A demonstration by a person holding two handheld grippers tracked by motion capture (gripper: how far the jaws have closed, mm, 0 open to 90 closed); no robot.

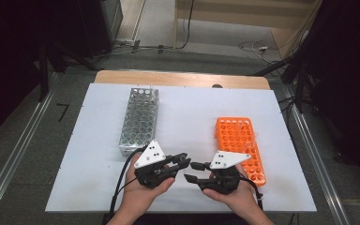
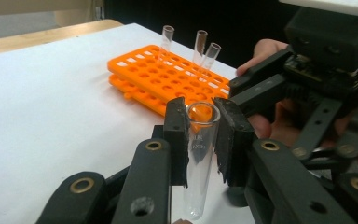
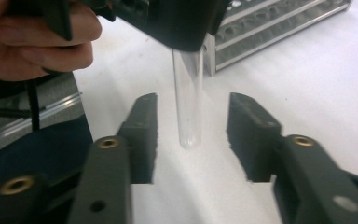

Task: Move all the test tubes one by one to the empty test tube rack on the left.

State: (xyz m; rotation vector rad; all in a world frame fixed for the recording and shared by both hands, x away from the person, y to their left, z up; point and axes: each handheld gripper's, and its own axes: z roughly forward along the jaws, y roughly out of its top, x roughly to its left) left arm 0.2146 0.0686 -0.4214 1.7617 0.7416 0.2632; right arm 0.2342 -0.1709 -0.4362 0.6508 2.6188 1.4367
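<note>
Left gripper [image 1: 183,161] jaws clamped, right gripper [image 1: 191,171] jaws parted, tips facing close together, both hands low at near edge.

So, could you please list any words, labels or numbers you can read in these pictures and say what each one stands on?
Glass tube held in the left tongs: faint pale print on its wall, too blurred to read.
Orange rack: no print that can be made out.
Metal rack: no print that can be made out.
White plates on the tongs: dark dots, no letters.
</note>
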